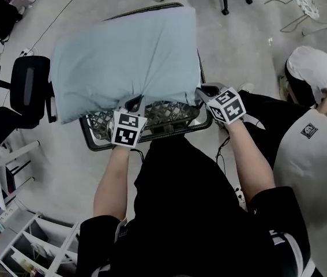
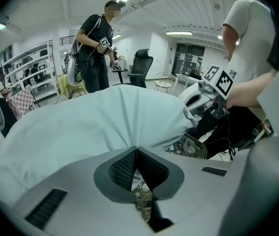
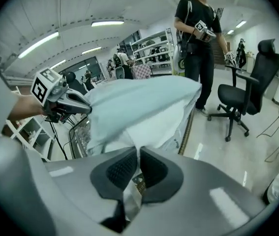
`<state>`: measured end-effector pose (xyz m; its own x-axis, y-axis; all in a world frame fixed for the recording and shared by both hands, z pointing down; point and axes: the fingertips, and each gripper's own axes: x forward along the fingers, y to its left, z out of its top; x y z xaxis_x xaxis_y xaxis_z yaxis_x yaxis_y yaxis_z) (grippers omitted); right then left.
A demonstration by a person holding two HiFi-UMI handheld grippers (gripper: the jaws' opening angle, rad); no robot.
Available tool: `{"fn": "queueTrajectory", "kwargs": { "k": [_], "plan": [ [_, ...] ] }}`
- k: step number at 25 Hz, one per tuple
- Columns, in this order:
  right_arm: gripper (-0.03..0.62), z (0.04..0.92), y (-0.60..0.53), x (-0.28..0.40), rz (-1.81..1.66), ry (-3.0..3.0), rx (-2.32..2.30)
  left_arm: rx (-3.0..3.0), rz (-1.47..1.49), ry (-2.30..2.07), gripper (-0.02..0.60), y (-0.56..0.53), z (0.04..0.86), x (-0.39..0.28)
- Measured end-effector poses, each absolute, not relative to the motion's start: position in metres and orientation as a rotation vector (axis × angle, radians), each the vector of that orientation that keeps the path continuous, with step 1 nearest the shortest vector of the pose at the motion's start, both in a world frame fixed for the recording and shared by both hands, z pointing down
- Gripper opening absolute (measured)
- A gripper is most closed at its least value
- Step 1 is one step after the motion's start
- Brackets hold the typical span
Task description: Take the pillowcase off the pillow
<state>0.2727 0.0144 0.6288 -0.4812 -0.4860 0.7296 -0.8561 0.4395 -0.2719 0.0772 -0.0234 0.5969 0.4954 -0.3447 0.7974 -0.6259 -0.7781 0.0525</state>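
Pillowcase [image 1: 128, 62] is pale blue and plain. It is lying smooth across the top and creasing into fans toward the two near corners. It is still fully covering the pillow [image 1: 102, 88], which is lying flat on the counter [image 1: 166, 113], a woven top in a dark rim, and overhanging its far and left edges. Left gripper [image 1: 134, 104] is pinching the near edge left of centre, jaws closed tight on the blue fabric, which is bunching into their tip in the left gripper view. Right gripper [image 1: 200, 91] is biting the near right corner, jaws together on cloth. In the right gripper view a whiter layer [image 3: 146, 127] is showing under the blue just above them; can't tell whether that is inner pillow or case lining. No print is showing on the case. Both gripper cubes are showing black-and-white square markers. A small logo patch [image 1: 309, 130] is sitting on grey cloth at the right, too small to read.
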Motion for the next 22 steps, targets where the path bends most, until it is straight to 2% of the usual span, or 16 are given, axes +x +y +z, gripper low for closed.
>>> {"fn": "queueTrajectory", "kwargs": {
  "k": [7, 11, 13, 16, 20, 22],
  "plan": [
    [0.021, 0.578, 0.001, 0.283, 0.872, -2.216, 1.175, 2.416, 1.165, -0.918, 0.006, -0.055, 0.586, 0.042],
    [0.021, 0.560, -0.004, 0.272, 0.899, -2.259, 1.198, 2.470, 1.152, -0.906, 0.013, -0.043, 0.566, 0.066],
    [0.021, 0.548, -0.007, 0.269, 0.923, -2.291, 1.225, 2.539, 1.099, -0.828, 0.107, -0.029, 0.549, 0.096],
    [0.021, 0.530, -0.011, 0.264, 0.913, -2.327, 1.245, 2.572, 0.996, -0.741, 0.163, -0.012, 0.532, 0.133],
    [0.020, 0.513, -0.011, 0.257, 0.896, -2.360, 1.256, 2.575, 1.051, -0.749, 0.162, -0.016, 0.539, 0.145],
    [0.020, 0.511, -0.011, 0.258, 0.893, -2.351, 1.284, 2.584, 1.123, -0.746, 0.080, -0.020, 0.544, 0.140]
  ]
}}
